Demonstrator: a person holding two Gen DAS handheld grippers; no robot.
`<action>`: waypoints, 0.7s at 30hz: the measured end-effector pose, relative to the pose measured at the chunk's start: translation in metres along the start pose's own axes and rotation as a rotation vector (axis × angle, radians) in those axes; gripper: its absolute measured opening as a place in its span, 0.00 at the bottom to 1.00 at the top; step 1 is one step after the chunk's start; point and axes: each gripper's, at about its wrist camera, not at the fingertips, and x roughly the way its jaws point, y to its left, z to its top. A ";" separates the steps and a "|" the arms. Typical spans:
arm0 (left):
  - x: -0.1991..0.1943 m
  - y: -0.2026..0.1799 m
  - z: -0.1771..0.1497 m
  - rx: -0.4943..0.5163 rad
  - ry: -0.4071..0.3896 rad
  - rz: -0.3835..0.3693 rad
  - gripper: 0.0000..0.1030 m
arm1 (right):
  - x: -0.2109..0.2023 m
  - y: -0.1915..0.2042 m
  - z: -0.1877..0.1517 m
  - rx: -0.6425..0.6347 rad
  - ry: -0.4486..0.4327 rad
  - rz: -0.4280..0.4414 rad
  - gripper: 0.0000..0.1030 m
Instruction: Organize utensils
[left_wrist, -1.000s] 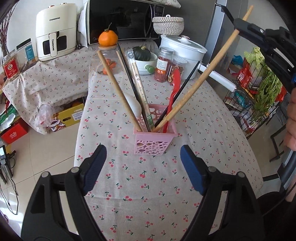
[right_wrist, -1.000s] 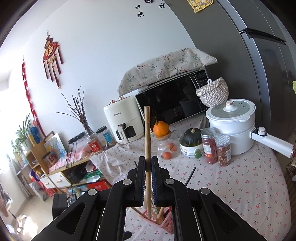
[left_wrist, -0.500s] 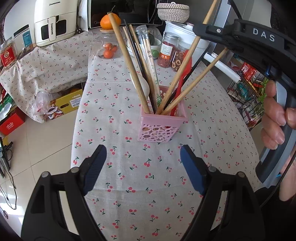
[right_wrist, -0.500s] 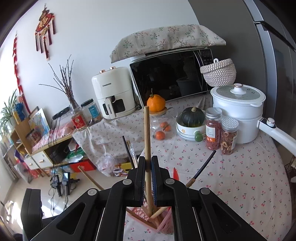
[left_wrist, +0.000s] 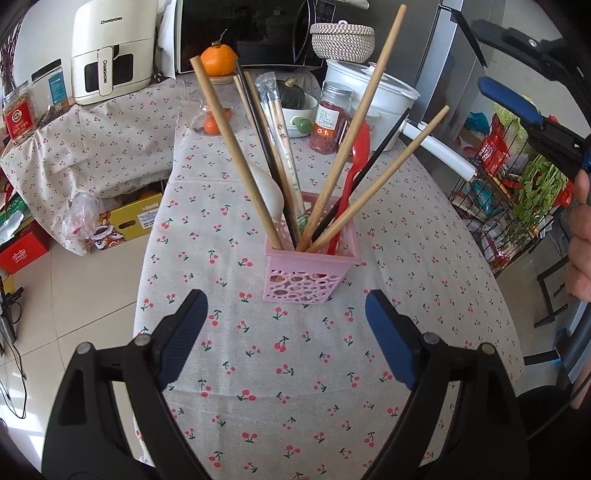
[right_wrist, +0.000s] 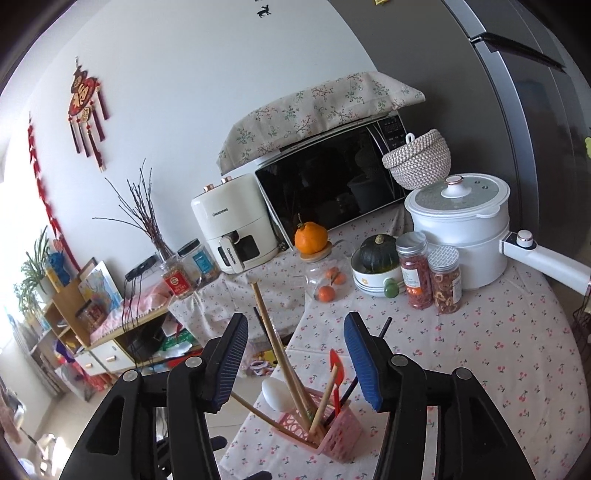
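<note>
Pink holder (left_wrist: 309, 275) upright on the cherry-print bench (left_wrist: 295, 369), filled with wooden chopsticks (left_wrist: 354, 147), a red spoon (left_wrist: 351, 173) and a white spoon (left_wrist: 266, 192). Left tool (left_wrist: 286, 343) level and low before the holder, jaws apart, empty. Right tool (right_wrist: 295, 362) poised above the holder (right_wrist: 325, 428), tilted downward, jaws apart, gripping nothing.

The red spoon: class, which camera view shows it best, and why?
The left wrist view: the red spoon stands whole above the pink holder, bowl and handle unobstructed. The right wrist view shows only part of it, between the open right tool's fingers.
</note>
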 end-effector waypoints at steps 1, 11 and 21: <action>-0.002 0.000 0.000 -0.012 -0.009 0.000 0.86 | -0.009 -0.002 0.000 -0.008 -0.017 -0.018 0.66; -0.037 -0.013 -0.005 -0.074 -0.124 0.094 0.99 | -0.076 0.001 -0.019 -0.062 -0.055 -0.295 1.00; -0.065 -0.036 -0.021 -0.074 -0.177 0.129 0.99 | -0.112 0.014 -0.054 -0.109 -0.001 -0.485 1.00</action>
